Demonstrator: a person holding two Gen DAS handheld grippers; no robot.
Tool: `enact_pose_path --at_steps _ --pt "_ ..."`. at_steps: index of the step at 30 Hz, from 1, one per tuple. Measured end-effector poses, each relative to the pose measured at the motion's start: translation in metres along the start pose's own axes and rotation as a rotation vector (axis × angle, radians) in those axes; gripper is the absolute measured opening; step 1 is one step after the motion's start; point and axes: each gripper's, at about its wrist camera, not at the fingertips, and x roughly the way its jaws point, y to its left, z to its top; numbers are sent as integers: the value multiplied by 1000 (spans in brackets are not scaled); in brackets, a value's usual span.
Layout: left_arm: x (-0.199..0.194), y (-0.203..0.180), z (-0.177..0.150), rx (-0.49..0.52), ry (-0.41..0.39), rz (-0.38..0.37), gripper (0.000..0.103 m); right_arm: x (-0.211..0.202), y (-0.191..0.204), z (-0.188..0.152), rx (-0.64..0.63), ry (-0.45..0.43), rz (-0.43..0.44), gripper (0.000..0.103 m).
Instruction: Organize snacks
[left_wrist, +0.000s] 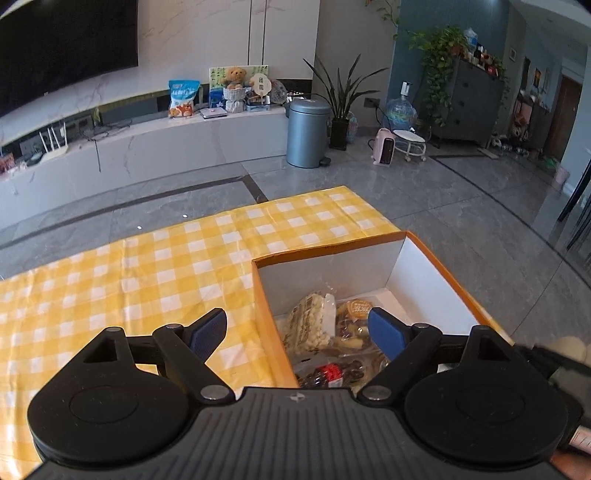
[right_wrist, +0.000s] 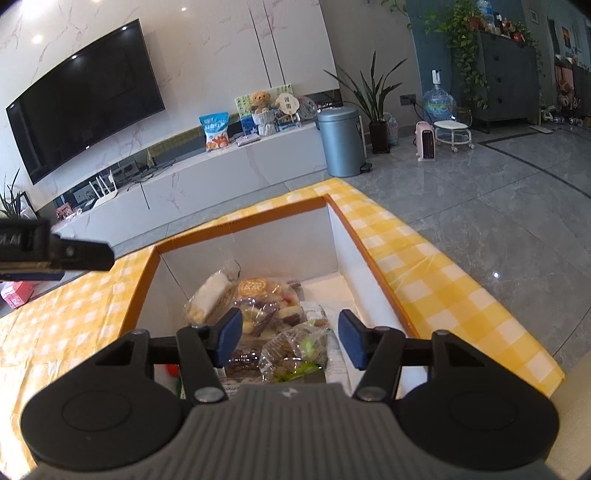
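Observation:
An orange-rimmed cardboard box (left_wrist: 325, 249) (right_wrist: 240, 218) with white inner walls stands on the yellow checked tablecloth (left_wrist: 147, 277). Several snack bags lie in it: a clear bag of pale puffs (left_wrist: 310, 325), a mixed bag with an orange label (left_wrist: 354, 314) (right_wrist: 255, 291), a dark pack with a red label (left_wrist: 330, 371) and a clear bag with green bits (right_wrist: 295, 350). My left gripper (left_wrist: 295, 328) hangs wide open above the box's left wall, holding nothing. My right gripper (right_wrist: 290, 334) is open over the box, with the bags below it and untouched.
A pink packet (right_wrist: 16, 295) lies on the cloth at far left. The table's right edge (right_wrist: 517, 314) drops to grey floor tiles. A blue-grey bin (left_wrist: 308, 133), a white TV cabinet (left_wrist: 166, 144) and potted plants stand beyond the table.

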Motion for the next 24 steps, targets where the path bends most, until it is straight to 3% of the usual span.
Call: enact_pose_path --at_steps 5,8,16,19,21,22,24 --pt "-7 -9 -12 52 -16 120 101 -17 -3 5 -3 -55 -14 67" --pt "-5 -14 -25 72 13 111 101 -26 -7 3 -38 -67 -65 68" --pt "24 -28 -51 113 94 133 101 -17 -32 -7 -62 29 -206 68" --pt "40 -26 -58 83 165 164 94 -5 -39 -12 -34 105 -199 66" --pt "48 -23 -62 55 195 149 88 4 -44 -16 -3 143 -167 48" --pt "51 -21 -65 41 207 133 84 9 -45 -18 -3 160 -162 48" --pt "55 -19 -68 15 231 99 70 14 -42 -20 -42 161 -205 31"
